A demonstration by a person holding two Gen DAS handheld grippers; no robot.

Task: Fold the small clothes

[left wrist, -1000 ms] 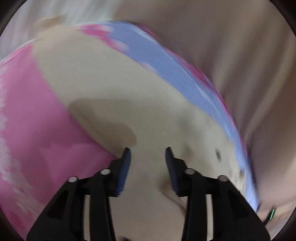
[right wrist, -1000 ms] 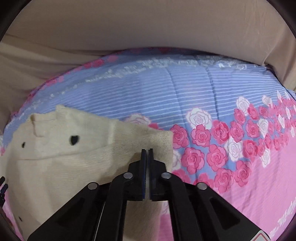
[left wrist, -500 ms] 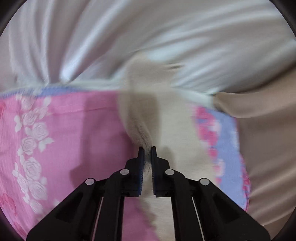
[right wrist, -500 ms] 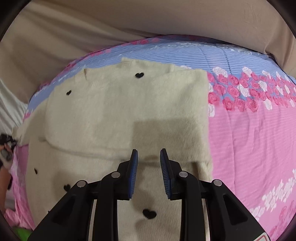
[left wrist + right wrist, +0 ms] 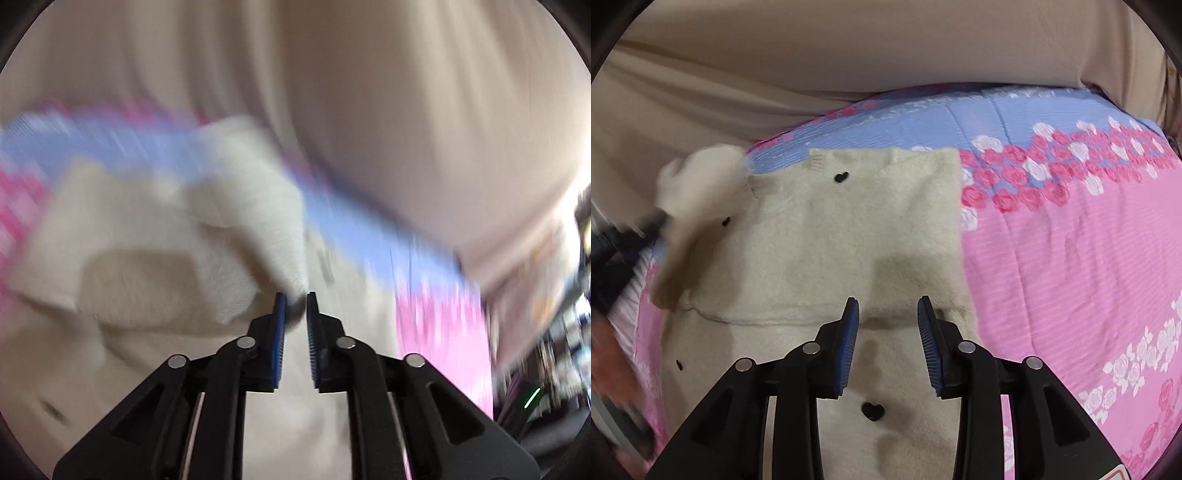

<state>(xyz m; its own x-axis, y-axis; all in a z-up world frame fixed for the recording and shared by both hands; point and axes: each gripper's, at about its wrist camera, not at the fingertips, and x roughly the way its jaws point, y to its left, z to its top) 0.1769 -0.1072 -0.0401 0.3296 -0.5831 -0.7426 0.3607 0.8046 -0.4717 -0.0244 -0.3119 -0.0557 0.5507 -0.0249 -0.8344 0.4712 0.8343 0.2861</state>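
Observation:
A small cream knitted sweater point(image 5: 849, 236) with black hearts lies on a pink and blue rose-print quilt point(image 5: 1071, 258). Its right side is folded in with a straight edge. My right gripper point(image 5: 888, 314) is open and empty just above the sweater's middle. My left gripper point(image 5: 294, 299) is nearly shut on the tip of the sweater's left sleeve point(image 5: 273, 229) and holds it lifted over the body. The left wrist view is blurred. In the right wrist view the lifted sleeve point(image 5: 698, 184) shows at the left with the left gripper's dark body beside it.
Beige sheet or curtain cloth point(image 5: 849, 48) rises behind the quilt's far edge. A dark cluttered area point(image 5: 554, 369) lies at the right of the left wrist view. Pink quilt stretches to the right of the sweater.
My right gripper let go of the folded right side, opened wider and drew back. My left gripper shut on the left sleeve, lifted it and swung it over the sweater.

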